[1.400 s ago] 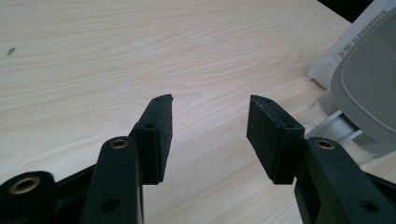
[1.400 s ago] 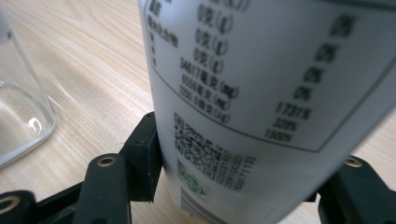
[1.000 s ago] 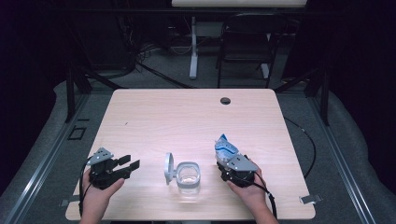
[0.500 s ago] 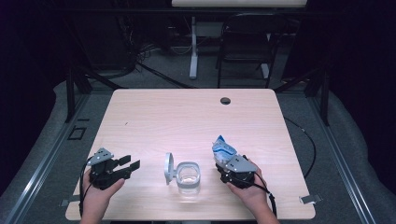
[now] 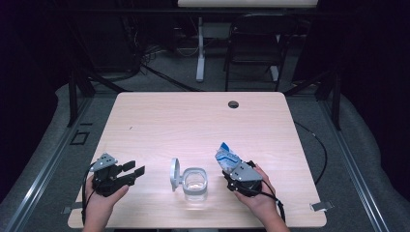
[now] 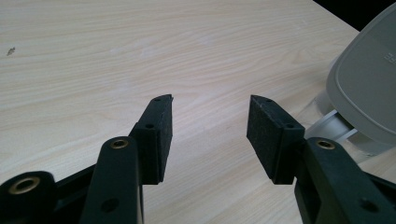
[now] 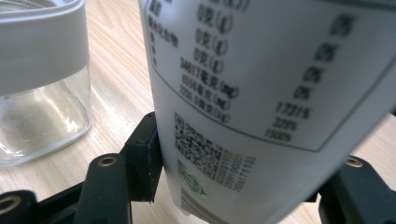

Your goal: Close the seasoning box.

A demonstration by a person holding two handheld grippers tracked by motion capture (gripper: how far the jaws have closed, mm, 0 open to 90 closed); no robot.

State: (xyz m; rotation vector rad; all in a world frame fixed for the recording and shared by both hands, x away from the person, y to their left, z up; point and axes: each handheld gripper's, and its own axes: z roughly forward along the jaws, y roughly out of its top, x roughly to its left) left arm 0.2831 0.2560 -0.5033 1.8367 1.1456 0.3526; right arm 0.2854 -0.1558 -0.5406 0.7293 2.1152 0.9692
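high view: one wooden table [image 5: 193, 121], with one dark round hole [image 5: 233, 104] near its far edge. two hand-held grippers sit at the near edge. the left gripper [image 5: 133, 171], held in the person's left hand [image 5: 102, 203], rests low on the near left part, jaws apart with nothing between them. one clear glass jar [image 5: 195, 183] stands near the middle of the near edge, its one white hinged lid [image 5: 174, 173] flipped open and upright on its left side. just to the jar's right, the right gripper [image 5: 231, 170], in the person's right hand [image 5: 258, 200], is clamped on one blue-and-white packet [image 5: 226, 155], whose top juts up and away from the person. left gripper view: two black jaws stand apart over bare wood; the grey-white lid [image 6: 369, 88] and its hinge show at the right edge, clear of the jaws. right gripper view: the white packet [image 7: 261, 93], printed with a table of figures and one square code, sits between the two jaws, which press its sides. the jar [image 7: 42, 88], one white collar around its rim, stands near on the left, apart from the packet.
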